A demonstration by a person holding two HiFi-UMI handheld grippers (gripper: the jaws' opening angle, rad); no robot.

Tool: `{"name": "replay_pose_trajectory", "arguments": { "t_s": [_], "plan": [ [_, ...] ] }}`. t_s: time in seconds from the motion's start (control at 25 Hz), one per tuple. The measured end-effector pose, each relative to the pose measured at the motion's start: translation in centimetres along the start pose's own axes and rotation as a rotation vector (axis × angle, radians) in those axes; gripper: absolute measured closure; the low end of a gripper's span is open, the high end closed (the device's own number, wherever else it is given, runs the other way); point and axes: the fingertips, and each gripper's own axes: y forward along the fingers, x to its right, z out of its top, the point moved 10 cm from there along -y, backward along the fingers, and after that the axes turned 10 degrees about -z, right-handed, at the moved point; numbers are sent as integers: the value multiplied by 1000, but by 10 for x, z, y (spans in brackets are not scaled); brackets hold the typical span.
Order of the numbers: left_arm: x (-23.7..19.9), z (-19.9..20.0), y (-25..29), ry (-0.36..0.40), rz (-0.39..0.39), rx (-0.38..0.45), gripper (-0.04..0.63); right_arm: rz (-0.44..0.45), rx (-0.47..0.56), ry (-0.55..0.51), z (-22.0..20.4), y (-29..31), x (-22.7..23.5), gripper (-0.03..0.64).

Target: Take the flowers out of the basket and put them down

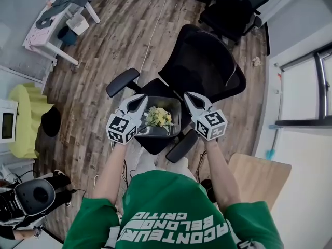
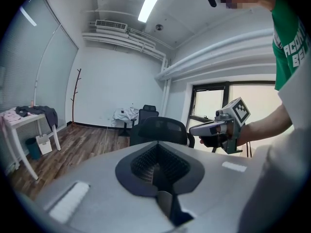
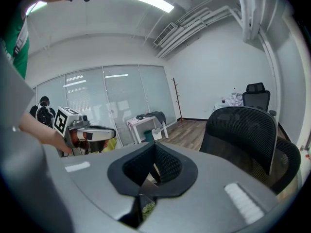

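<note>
A bunch of yellow and white flowers [image 1: 158, 117] lies in a grey basket [image 1: 174, 101] on the seat of a black office chair [image 1: 207, 66]. My left gripper [image 1: 141, 98] hovers over the basket's left rim with its jaws shut and nothing in them. My right gripper [image 1: 187, 95] is over the right rim, its jaws also together and empty. In the right gripper view, a bit of the flowers [image 3: 147, 208] shows below the closed pads [image 3: 165, 166]. The left gripper view looks past its pads [image 2: 146, 165] at the chair back [image 2: 163, 129] and the right gripper [image 2: 194, 129].
A white table [image 1: 52, 27] with clothes on it stands at the far left, and a yellow seat [image 1: 26, 119] nearer. A second office chair [image 1: 234, 7] is behind. A wooden tabletop [image 1: 259, 176] lies at the right and a round device [image 1: 34, 196] on the floor at the lower left.
</note>
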Motion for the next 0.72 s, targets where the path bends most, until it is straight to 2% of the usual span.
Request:
{"name": "replay_pose_trajectory", "arguments": {
  "t_s": [0.36,0.72],
  "plan": [
    [-14,-28,14,-70,-3,-22,575,3,-60,18,-24,22,3,611],
    [-32,-89,42,-155,-30,-73,575,-14,-131,93,-74,53,16,611]
  ]
}}
